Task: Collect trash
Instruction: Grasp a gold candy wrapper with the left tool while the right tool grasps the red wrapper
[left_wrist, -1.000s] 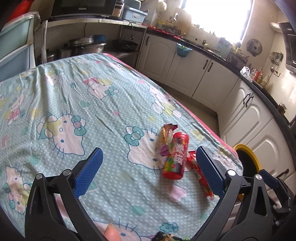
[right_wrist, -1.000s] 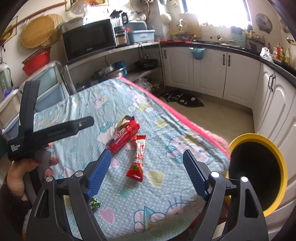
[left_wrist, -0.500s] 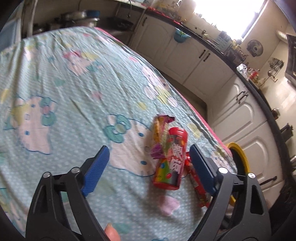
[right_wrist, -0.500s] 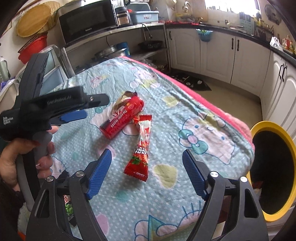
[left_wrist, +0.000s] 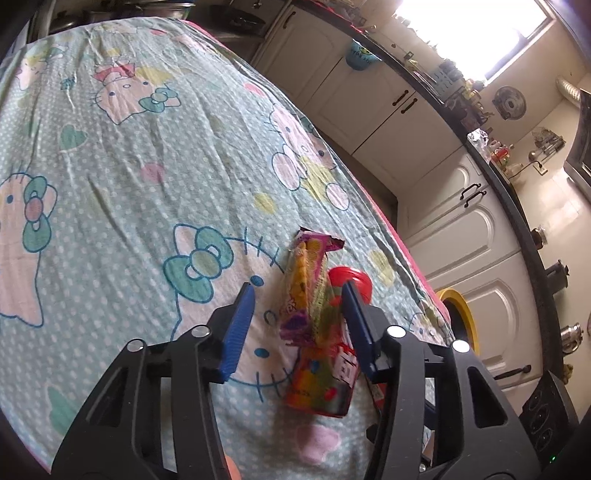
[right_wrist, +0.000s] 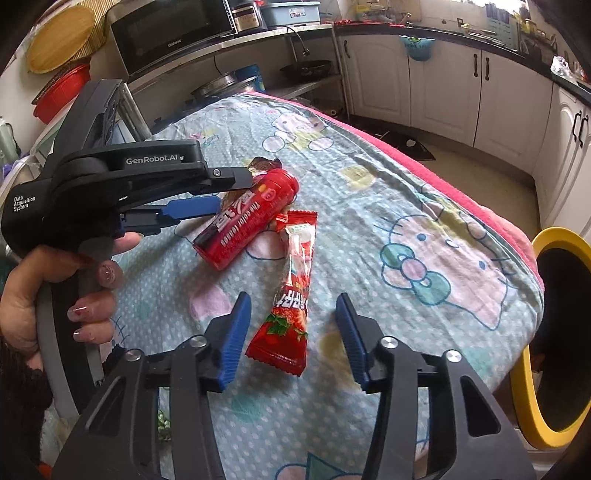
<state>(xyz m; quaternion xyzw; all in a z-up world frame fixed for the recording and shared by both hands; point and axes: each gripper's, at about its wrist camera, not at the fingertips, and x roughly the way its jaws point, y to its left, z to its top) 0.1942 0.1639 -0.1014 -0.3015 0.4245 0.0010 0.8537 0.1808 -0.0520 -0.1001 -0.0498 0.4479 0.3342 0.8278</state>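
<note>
- Two pieces of trash are being closed on at once on a cartoon-print tablecloth (right_wrist: 424, 206), with a yellow-rimmed bin (right_wrist: 524, 391) waiting at about three o'clock off the table's edge.
- The left gripper (left_wrist: 297, 317) is seen closing around a red candy tube (left_wrist: 325, 373) and a crumpled snack wrapper (left_wrist: 303, 280) lying against it at the tube's nine o'clock; both sit between the jaws, the tube hard against one pad, the other pad not yet touching, so nothing is gripped.
- The right gripper (right_wrist: 293, 328) is seen closing over the near end of a red strawberry sachet (right_wrist: 291, 314), which lies flat between the jaws, neither pad pressing on it.
- The tube is judged stiff, light and smooth-skinned, likely to roll or squirt out if pinched off-centre; a hold across its middle is favoured.
- The wrapper is judged feather-light, crinkly and easily crushed, and may slip free if it is caught only by an edge beside the tube.
- The sachet is judged thin, floppy and glossy; a pinch low on its wider body, close to the cloth, is thought surest, though the cloth may be snagged with it.
</note>
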